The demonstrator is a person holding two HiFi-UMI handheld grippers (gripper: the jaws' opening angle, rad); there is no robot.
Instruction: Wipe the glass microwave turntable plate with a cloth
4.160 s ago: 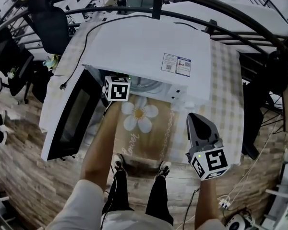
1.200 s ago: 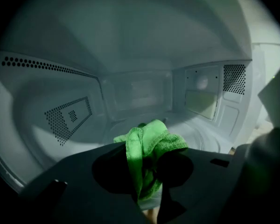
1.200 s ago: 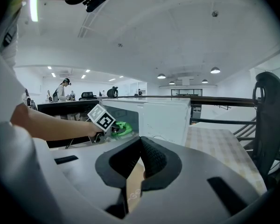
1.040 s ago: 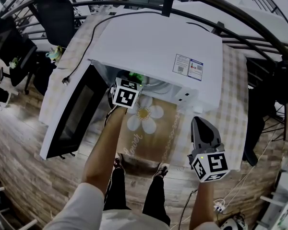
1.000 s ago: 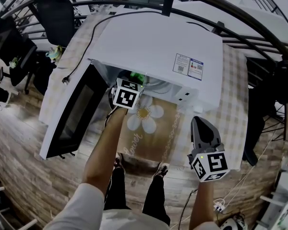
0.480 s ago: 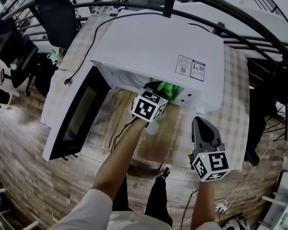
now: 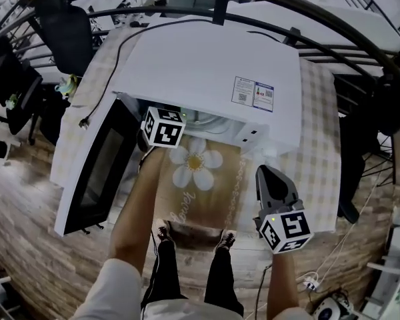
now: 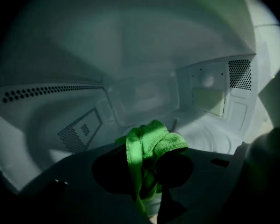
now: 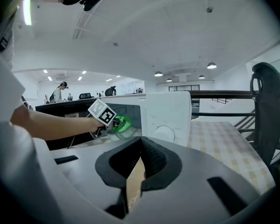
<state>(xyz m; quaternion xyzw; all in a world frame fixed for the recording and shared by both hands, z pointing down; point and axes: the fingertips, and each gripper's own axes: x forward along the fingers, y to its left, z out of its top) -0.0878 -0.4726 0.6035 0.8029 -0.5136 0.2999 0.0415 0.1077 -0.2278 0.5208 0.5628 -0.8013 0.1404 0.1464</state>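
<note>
The cloth (image 8: 150,143) is bright green with a fuzzy, towel-like surface, and it is bunched into a thick fold rather than spread flat. The left tool (image 8: 144,169) is closed on it: the two dark jaws press the fabric from either side, and a narrow strip of it runs down through the gap between them. The cloth's long axis follows the jaws, from that gap forward into the cavity of the white microwave (image 7: 207,65). Its rounded, folded head points toward the rear wall and leans to the right. The turntable plate (image 8: 206,135) lies flat on the cavity floor, to the right of and beyond the cloth. Only an arc of faint concentric rings shows, and being round it has no long axis. Whether cloth and plate touch cannot be told. In the head view the left tool's marker cube (image 7: 163,127) sits at the cavity mouth, beside the door (image 7: 93,172), which hangs open to the left. The right tool (image 9: 140,143) is held well apart from the cavity, near the front edge of the bench (image 7: 323,145); its jaws meet at the tips and grip nothing. A mat (image 7: 195,172) printed with a daisy lies on the bench before the microwave.
</note>
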